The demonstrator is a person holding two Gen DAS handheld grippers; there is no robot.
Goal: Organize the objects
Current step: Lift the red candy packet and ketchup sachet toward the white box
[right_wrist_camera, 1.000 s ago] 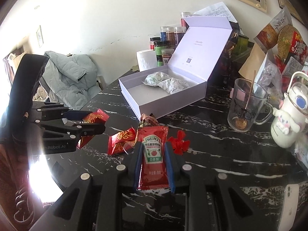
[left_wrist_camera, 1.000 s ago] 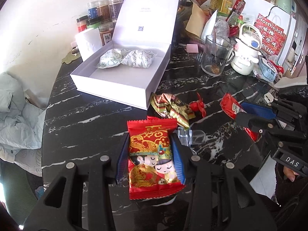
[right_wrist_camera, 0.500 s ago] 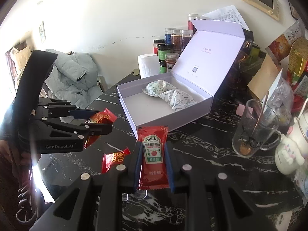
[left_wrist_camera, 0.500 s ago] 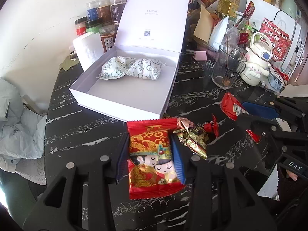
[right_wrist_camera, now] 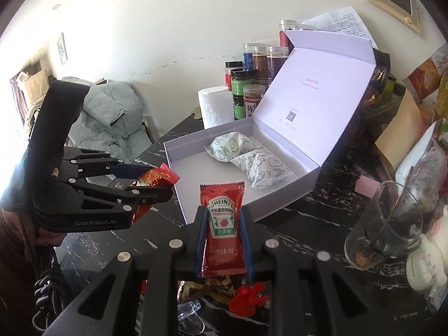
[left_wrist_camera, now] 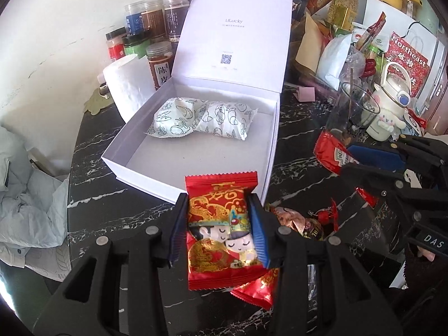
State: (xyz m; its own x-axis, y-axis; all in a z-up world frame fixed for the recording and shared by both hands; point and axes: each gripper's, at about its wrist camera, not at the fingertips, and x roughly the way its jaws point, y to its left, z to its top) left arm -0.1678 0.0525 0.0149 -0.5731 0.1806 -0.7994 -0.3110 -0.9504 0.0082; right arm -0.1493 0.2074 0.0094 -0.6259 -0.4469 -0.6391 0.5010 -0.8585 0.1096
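Red cartoon-couple snack packet (left_wrist_camera: 221,229) pinched in left jaws; red Heinz ketchup sachet (right_wrist_camera: 222,221) pinched in right.

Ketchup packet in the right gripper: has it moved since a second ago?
Yes. The ketchup packet, clamped in the right gripper, has come closer to the open white box; its top now overlaps the box's front wall.

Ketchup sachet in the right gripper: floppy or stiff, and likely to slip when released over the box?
The ketchup sachet stands straight above the right gripper without drooping, so probably fairly firm when pinched by its sides. Its glossy film looks slippery; it may slide rather than stick. It looks small and flat, so likely light, and should land flat in the white box.
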